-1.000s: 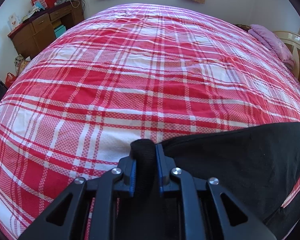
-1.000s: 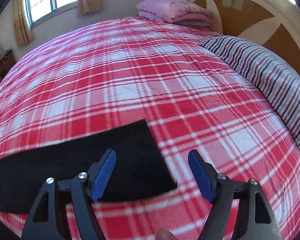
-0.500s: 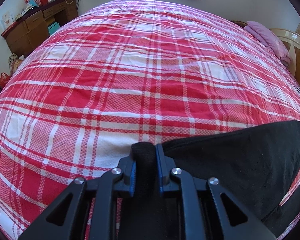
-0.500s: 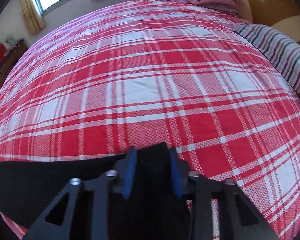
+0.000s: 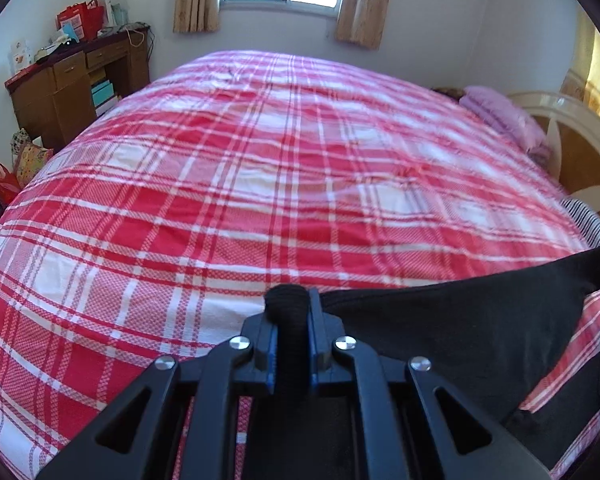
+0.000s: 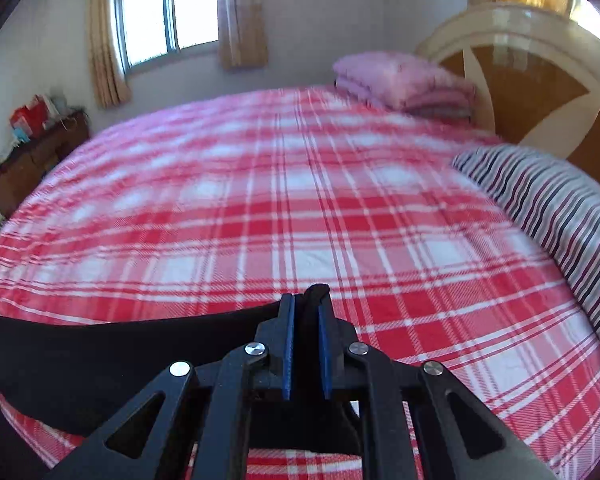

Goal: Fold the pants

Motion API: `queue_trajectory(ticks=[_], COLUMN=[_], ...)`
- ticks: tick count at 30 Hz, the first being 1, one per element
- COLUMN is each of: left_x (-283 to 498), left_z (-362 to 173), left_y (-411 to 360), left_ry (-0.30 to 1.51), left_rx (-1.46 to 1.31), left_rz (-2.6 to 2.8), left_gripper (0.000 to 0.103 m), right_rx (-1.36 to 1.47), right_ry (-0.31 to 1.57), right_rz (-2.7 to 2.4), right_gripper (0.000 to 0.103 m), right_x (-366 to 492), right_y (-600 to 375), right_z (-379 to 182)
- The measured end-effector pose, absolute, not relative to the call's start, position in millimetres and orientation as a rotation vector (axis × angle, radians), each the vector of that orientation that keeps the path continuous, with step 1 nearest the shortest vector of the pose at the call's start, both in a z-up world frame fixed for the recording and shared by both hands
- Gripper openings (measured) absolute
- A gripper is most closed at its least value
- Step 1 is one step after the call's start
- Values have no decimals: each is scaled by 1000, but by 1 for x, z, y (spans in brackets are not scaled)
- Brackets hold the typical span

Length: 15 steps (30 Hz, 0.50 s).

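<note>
Sunlit from a curtained window, the bedroom is filled by a wide bed under a red-and-white plaid cotton bedspread (image 5: pixel 260 184), with a folded pink quilt (image 6: pixel 404 84) and a striped pillow (image 6: pixel 548 200) by the round wooden headboard. At the near edge of the bed lie the black soft-knit pants (image 5: pixel 460 320), stretched in a dark band between the two views.

Each end of that band is pinched. The left tool (image 5: pixel 290 320) is clenched on a bunched roll of the black cloth that pokes up between its blue pads. The right tool (image 6: pixel 305 344) has just been closing, and its jaws now grip the opposite corner of the fabric, a peak of cloth showing above the pads.

Judging by this, the work is at an early stage: both corners are secured and the near edge looks slightly raised, but no fold is visible yet. What seems left is to carry the held edge across, lay it onto the rest, release, and make any further folds.
</note>
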<state>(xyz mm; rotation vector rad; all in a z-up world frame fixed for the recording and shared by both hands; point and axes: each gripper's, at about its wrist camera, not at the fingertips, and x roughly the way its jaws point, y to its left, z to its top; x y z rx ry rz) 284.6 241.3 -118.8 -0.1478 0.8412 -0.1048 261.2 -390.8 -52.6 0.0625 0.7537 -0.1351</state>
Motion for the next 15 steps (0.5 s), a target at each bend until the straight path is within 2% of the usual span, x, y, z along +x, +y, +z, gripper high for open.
queue_trajectory(ticks=[7,15], left_x=[256,207], left_z=[-99,-82], left_y=[245,258], left_ry=[753,649], left_rx=[-189,-244], left_rz=[-152,-212], left_gripper=[12,12], right_rx=[56,133], right_ry=[586,497], right_rz=[-97,-106], right_gripper=[10,10], right_x=[191,108], right_y=[-385,-400], right_z=[-11,-7])
